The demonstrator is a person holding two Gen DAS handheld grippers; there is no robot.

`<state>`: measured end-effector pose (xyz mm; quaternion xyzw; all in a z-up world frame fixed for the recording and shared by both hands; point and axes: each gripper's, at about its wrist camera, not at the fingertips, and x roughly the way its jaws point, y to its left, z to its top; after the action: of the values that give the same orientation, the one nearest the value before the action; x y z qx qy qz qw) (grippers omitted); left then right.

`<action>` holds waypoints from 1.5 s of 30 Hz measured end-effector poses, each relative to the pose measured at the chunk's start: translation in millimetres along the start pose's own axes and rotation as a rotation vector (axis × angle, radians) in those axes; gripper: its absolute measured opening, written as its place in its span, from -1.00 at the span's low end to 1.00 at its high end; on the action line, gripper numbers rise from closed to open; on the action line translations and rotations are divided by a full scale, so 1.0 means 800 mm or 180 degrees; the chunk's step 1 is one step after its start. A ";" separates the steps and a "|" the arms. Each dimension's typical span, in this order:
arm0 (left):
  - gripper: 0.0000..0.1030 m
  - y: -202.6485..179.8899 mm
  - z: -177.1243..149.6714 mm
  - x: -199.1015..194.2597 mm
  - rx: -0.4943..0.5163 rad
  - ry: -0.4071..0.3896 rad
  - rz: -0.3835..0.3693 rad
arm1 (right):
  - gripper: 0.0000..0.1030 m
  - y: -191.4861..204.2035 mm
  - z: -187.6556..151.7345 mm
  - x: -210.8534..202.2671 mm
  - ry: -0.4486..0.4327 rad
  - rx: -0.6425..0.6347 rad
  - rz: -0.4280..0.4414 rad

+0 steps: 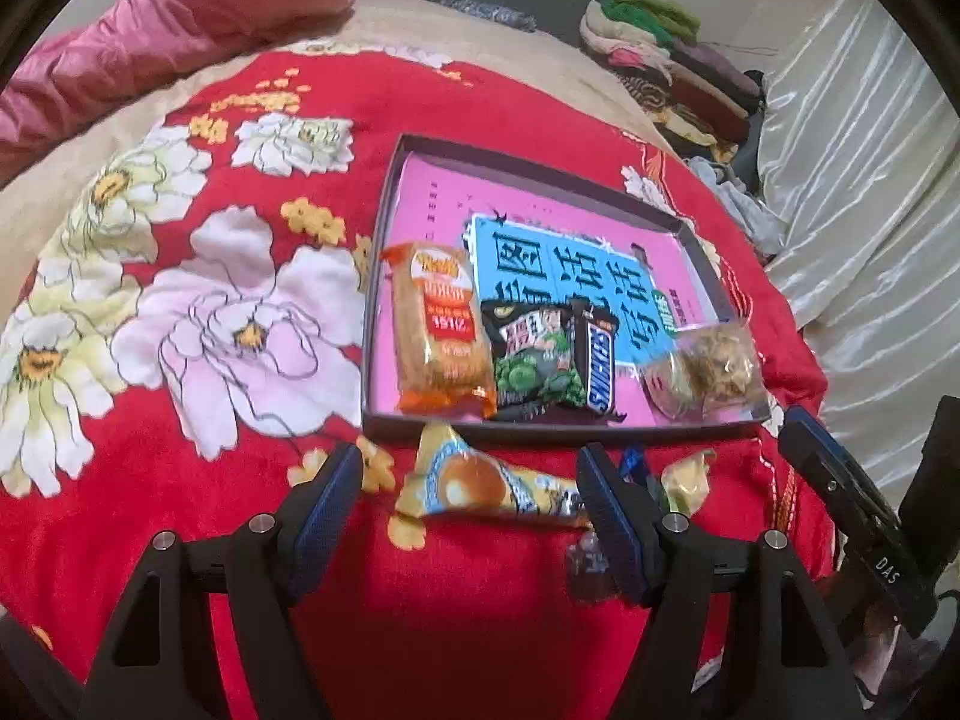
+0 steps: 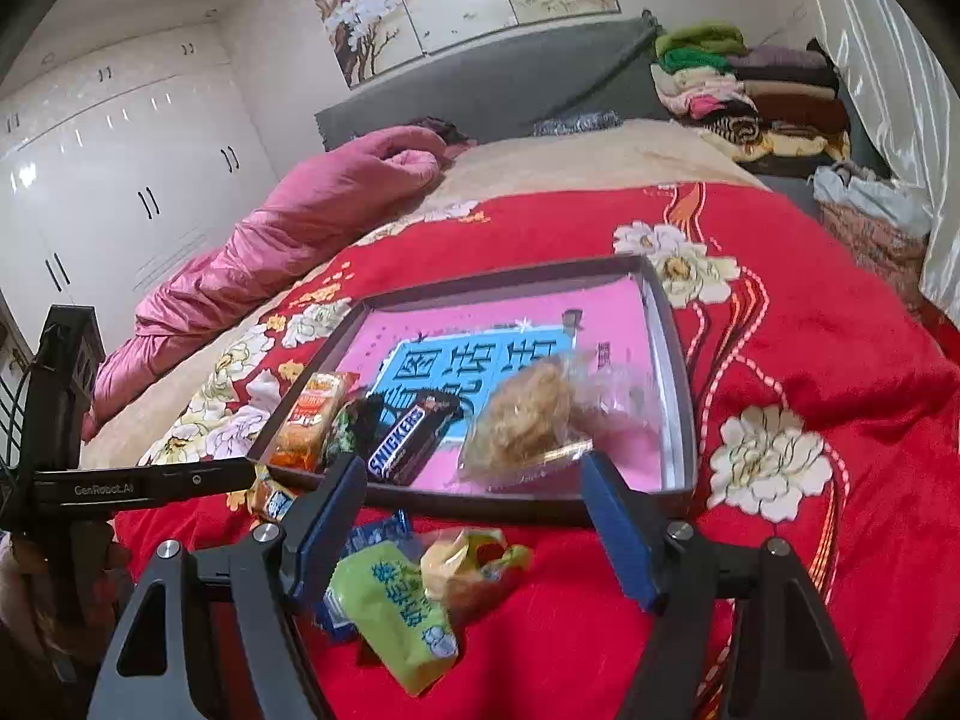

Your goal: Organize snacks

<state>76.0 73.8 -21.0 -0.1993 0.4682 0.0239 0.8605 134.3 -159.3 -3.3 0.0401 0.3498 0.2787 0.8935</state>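
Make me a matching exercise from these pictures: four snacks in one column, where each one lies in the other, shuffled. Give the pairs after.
Snacks
1. Snickers bar
2. orange cracker pack
3. clear bag
4. green packet

Places
A. in the tray, far left of the row
B. on the red blanket, outside the tray
C. in the tray, at its near right corner
D. in the tray, between the dark green pack and the clear bag

Pairs: 1-D, 2-A, 3-C, 4-B
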 end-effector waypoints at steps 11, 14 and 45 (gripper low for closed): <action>0.46 0.007 -0.020 0.017 -0.0218 0.0218 -0.0052 | 0.43 -0.014 -0.030 0.020 0.0488 0.0355 0.0038; 0.46 0.006 -0.024 0.021 -0.0234 0.0247 -0.0084 | 0.43 -0.016 -0.037 0.026 0.0574 0.0445 0.0098; 0.06 0.007 -0.018 0.077 -0.0898 0.0361 -0.0477 | -0.27 -0.016 -0.044 0.094 0.0829 0.0826 0.0570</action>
<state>97.6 64.7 -80.2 -0.3534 0.4918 0.0140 0.7956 162.6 -134.7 -78.0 0.1494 0.4904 0.3124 0.7997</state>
